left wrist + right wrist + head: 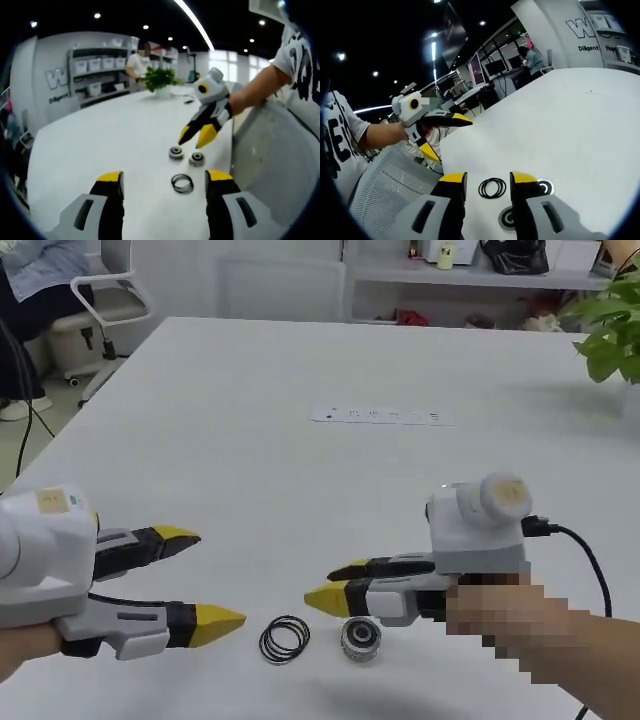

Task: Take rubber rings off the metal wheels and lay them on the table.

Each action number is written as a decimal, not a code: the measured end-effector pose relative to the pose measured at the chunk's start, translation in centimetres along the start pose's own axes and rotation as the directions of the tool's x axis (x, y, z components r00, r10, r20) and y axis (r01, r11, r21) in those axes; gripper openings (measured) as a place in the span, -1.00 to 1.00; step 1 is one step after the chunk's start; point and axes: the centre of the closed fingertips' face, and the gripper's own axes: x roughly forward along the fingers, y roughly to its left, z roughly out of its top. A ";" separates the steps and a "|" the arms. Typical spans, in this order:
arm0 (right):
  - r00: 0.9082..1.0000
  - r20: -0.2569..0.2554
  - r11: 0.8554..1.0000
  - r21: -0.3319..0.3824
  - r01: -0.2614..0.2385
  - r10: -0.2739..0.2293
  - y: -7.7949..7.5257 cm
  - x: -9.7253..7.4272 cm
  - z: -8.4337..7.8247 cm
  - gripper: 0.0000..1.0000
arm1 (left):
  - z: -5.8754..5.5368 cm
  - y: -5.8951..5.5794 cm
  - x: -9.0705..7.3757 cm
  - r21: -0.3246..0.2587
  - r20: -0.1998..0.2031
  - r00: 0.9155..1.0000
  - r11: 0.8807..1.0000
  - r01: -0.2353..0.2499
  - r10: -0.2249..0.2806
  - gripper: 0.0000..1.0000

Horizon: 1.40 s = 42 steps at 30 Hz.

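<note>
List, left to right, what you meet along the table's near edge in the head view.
left gripper → rubber rings → metal wheel

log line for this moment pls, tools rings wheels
left tool: open, empty | right tool: open, empty, over metal wheels | rubber rings: loose pile on table, beside the two wheels

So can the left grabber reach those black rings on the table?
Probably yes: the left gripper is open, and the black rings lie on the table just ahead of its tips, nothing between.
</note>
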 end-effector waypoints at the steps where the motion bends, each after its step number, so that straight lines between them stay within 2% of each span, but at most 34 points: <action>1: 1.000 0.014 1.000 0.004 0.005 -0.005 -0.1 -0.4 0.3 -0.35 | 0.1 0.0 0.0 0.000 0.001 1.000 1.000 0.000 0.000 0.34; 12: 0.998 0.057 0.999 -0.021 0.043 -0.041 -0.8 -3.5 1.4 -0.17 | 1.4 -0.2 0.1 0.020 0.014 1.000 1.000 0.006 -0.006 0.35; 22: 0.997 0.034 0.991 -0.113 0.070 -0.067 -0.9 -5.4 1.0 -0.01 | 2.0 -0.1 -0.2 0.030 0.017 1.000 1.000 0.004 -0.004 0.38; 29: 0.995 0.009 0.980 -0.177 0.095 -0.095 -1.0 -7.0 0.3 0.08 | 2.0 -0.2 -0.5 0.035 0.015 1.000 0.999 0.002 -0.002 0.39; 37: 0.990 0.016 0.968 -0.210 0.138 -0.138 -1.7 -9.0 -0.2 0.17 | 1.9 -0.5 -0.6 0.041 0.010 1.000 0.999 0.003 -0.004 0.40; 42: 0.986 -0.002 0.951 -0.262 0.163 -0.169 -2.3 -10.1 -1.1 0.22 | 1.7 -0.7 -0.6 0.055 -0.003 1.000 0.998 0.006 -0.006 0.41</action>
